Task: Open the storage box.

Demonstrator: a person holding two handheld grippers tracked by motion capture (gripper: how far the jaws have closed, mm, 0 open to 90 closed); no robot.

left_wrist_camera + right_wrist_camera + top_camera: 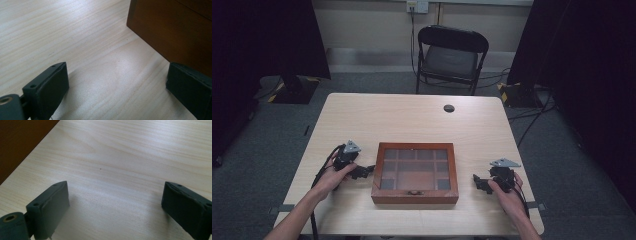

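Observation:
A brown wooden box (pixel 415 172) with a glass lid over several compartments lies shut near the table's front edge, a small clasp on its front wall. My left gripper (pixel 365 171) rests on the table just left of the box, open, with bare wood between its jaws; the box's dark side wall (pixel 175 30) rises close ahead in the left gripper view. My right gripper (pixel 478 181) sits right of the box, a short gap away, open and holding nothing. In the right gripper view the box's wall (pixel 20 142) fills the upper left corner.
The light wooden table (pixel 412 120) has a round cable hole (pixel 449 108) near its far edge. A black folding chair (pixel 451 55) stands behind the table. Dark curtains hang at both sides, and cables lie on the grey floor at the right.

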